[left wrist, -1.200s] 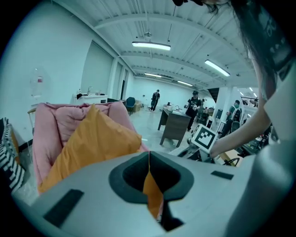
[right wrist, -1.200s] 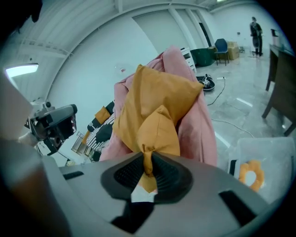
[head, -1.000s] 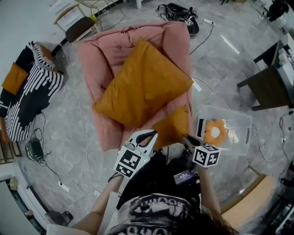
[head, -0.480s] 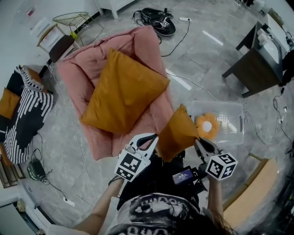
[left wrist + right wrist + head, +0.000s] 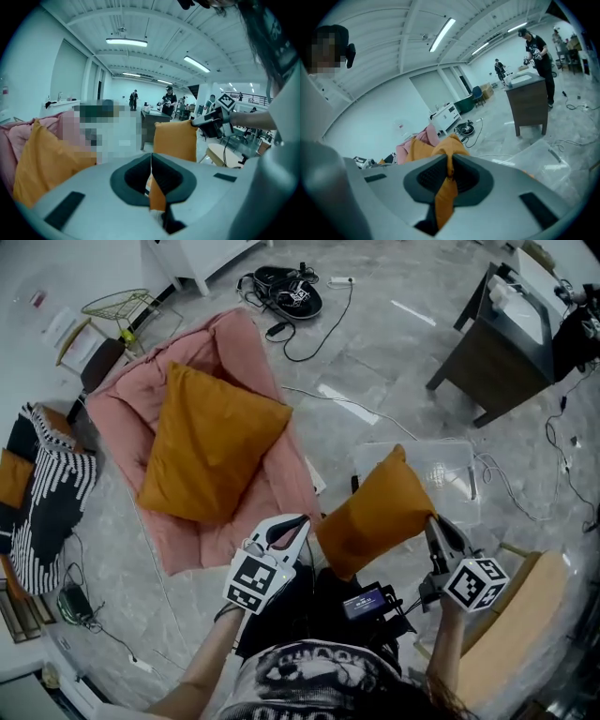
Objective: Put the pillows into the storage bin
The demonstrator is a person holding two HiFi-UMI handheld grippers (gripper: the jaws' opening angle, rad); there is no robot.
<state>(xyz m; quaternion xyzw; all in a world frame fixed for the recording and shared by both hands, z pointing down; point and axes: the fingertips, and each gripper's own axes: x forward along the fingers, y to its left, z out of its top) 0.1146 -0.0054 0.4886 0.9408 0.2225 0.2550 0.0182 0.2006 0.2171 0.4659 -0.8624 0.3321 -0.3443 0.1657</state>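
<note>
A small orange pillow (image 5: 375, 510) hangs in the air between my two grippers, above the near edge of the clear storage bin (image 5: 450, 470). My left gripper (image 5: 298, 523) is shut on its left corner, with orange fabric (image 5: 154, 190) pinched in the jaws. My right gripper (image 5: 434, 523) is shut on its right corner, and orange cloth (image 5: 447, 187) shows between its pads. The left gripper view shows the small pillow (image 5: 176, 140) upright with the right gripper (image 5: 213, 124) at its top corner. A large orange pillow (image 5: 211, 442) lies on pink bedding (image 5: 141, 399) at the left.
A dark cabinet (image 5: 497, 343) stands beyond the bin. A black bag with cables (image 5: 286, 292) lies on the floor at the back. A striped cushion (image 5: 52, 493) sits far left and a wooden seat (image 5: 511, 634) at the lower right. People stand far off (image 5: 539, 51).
Both grippers have carried the small orange pillow up off the edge of the pink bedding and to the right, over the bin. It now hides the orange flower cushion in the bin.
</note>
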